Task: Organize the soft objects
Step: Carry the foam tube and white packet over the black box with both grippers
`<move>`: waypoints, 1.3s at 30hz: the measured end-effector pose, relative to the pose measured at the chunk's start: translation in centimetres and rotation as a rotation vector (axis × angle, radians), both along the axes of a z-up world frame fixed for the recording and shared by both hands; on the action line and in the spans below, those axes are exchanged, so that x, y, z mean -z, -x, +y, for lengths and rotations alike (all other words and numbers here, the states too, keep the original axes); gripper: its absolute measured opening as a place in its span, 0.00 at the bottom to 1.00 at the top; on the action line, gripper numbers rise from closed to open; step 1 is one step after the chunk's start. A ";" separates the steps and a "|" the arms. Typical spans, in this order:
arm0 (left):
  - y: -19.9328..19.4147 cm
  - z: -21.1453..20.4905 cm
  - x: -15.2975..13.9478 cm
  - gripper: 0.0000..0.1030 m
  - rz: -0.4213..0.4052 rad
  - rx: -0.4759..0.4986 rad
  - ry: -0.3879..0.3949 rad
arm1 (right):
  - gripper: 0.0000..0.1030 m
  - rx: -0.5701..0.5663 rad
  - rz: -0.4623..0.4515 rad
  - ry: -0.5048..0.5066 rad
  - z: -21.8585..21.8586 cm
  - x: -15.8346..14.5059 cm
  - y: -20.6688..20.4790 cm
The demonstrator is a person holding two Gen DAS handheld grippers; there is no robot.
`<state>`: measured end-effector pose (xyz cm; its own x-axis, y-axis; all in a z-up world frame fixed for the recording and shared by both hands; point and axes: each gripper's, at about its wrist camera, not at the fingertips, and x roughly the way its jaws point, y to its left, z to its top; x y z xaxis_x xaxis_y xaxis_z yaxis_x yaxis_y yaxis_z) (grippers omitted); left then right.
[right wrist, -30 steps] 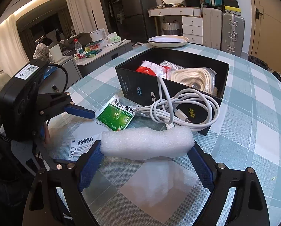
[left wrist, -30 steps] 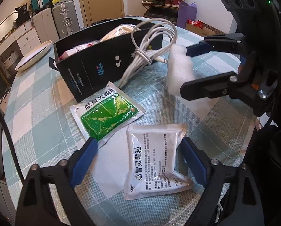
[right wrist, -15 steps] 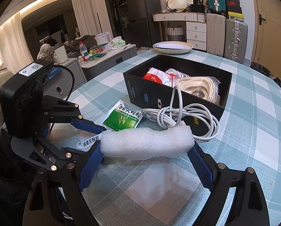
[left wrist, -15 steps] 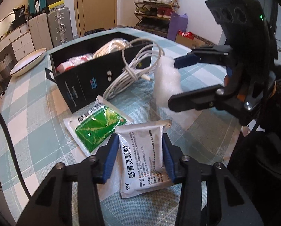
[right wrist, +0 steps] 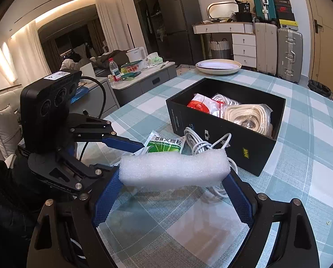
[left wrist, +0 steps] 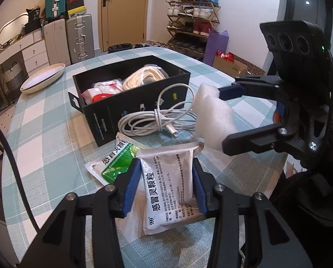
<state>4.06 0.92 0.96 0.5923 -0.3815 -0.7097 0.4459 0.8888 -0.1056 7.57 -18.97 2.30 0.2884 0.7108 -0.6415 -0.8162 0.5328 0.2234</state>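
My left gripper (left wrist: 165, 167) is shut on a white medicine sachet (left wrist: 168, 178) with black print, pinched by its long edges and raised a little off the tablecloth. A green sachet (left wrist: 117, 163) lies flat just left of it, also visible as the green sachet (right wrist: 166, 145) in the right wrist view. My right gripper (right wrist: 173, 178) is shut on a white foam block (right wrist: 173, 169), held across its length above the table. The same foam block (left wrist: 213, 120) hangs to the right of the left gripper. A black open box (left wrist: 130, 102) stands behind.
A coiled white cable (left wrist: 159, 120) leans against the box's front wall. Inside the box (right wrist: 224, 129) lie a rope coil (right wrist: 249, 114) and a red-and-white packet (right wrist: 200, 105). A cream plate (right wrist: 217, 65) sits at the far edge of the checked table.
My left gripper closed on the white sachet and lifted it from the cloth. The right gripper kept the foam block and barely moved.
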 end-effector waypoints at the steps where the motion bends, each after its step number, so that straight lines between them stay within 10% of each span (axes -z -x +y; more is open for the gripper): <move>1: -0.1 0.1 -0.1 0.42 -0.006 -0.010 0.007 | 0.88 0.002 -0.005 0.000 0.0 -0.1 0.1; 39: -4.7 1.2 -4.6 0.42 -0.160 -0.231 0.059 | 0.88 0.242 -0.127 -0.057 -2.6 -3.6 -3.4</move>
